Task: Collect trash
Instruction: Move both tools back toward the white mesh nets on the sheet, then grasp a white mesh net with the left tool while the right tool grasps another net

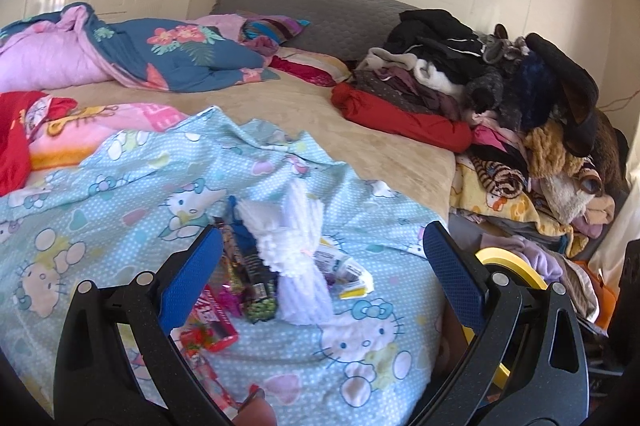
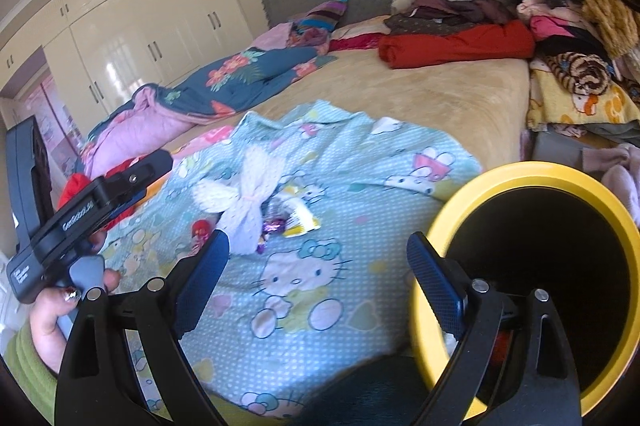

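Several wrappers lie on a blue Hello Kitty sheet (image 1: 120,194): a red packet (image 1: 214,324), a dark patterned wrapper (image 1: 252,266), a white and yellow wrapper (image 1: 346,268). A white fluffy cloth (image 1: 294,258) lies among them. My left gripper (image 1: 324,266) is open, just before the pile. A yellow-rimmed black bin (image 2: 532,266) stands at the bed's right edge. My right gripper (image 2: 320,258) is open and empty, between the wrappers (image 2: 298,222) and the bin. The left gripper's body (image 2: 88,210) shows at left in the right wrist view.
A pile of clothes (image 1: 500,86) and a red bundle (image 1: 400,114) fill the right of the bed. A blue floral quilt (image 1: 168,50) and pillows lie at the back left. White wardrobes (image 2: 132,42) line the wall.
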